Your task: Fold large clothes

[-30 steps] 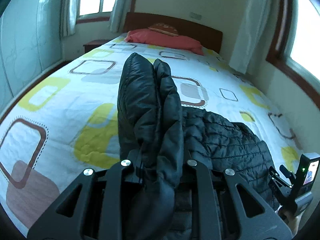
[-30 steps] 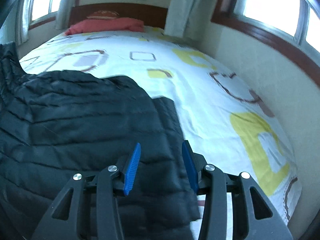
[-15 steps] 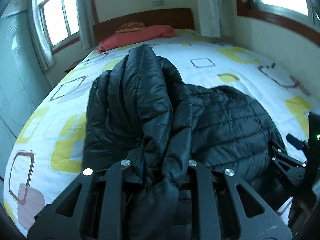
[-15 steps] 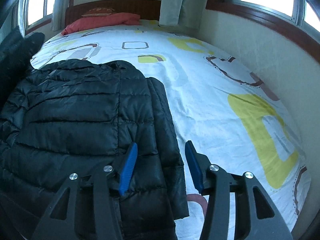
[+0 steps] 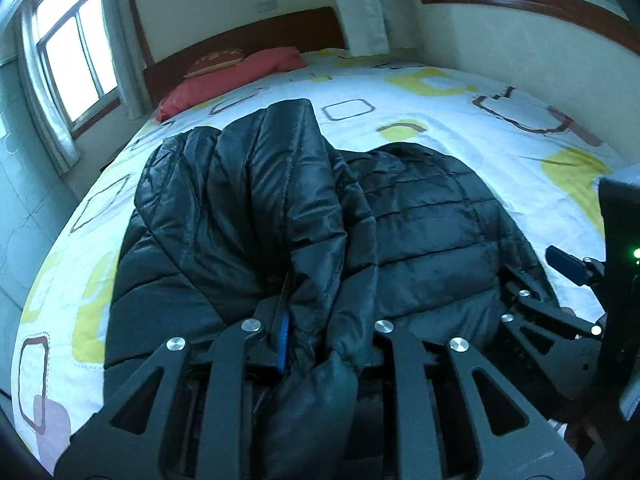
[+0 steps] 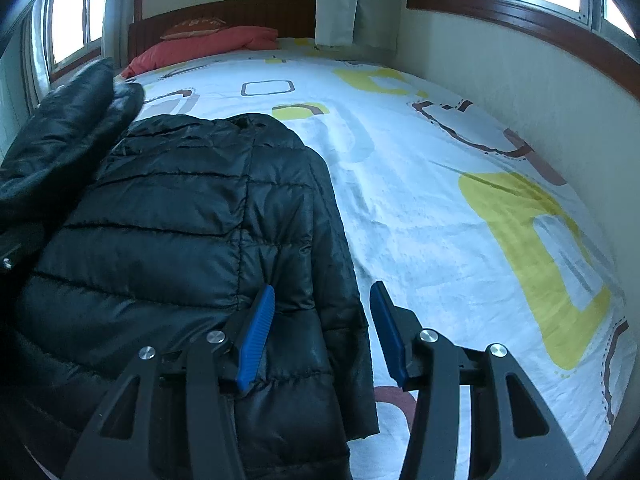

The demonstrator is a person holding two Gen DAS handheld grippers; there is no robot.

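Note:
A black quilted puffer jacket (image 6: 192,216) lies spread on the bed, its right edge near the foot. My left gripper (image 5: 320,340) is shut on the jacket's sleeve (image 5: 256,184), which it holds lifted above the jacket body (image 5: 432,224). The raised sleeve also shows at the left of the right wrist view (image 6: 64,128). My right gripper (image 6: 324,332) is open and empty, its blue pads (image 6: 256,336) hovering over the jacket's right edge. It shows at the right of the left wrist view (image 5: 560,280).
The bed (image 6: 440,200) has a white sheet with yellow and brown squares. A red pillow (image 6: 212,46) lies by the wooden headboard (image 6: 240,12). A wall with a window sill (image 6: 540,72) runs along the bed's right side. A curtain (image 6: 340,0) hangs at the back.
My left gripper has carried the sleeve rightward over the jacket body and swung right. My right gripper has pulled back slightly, jaws still open.

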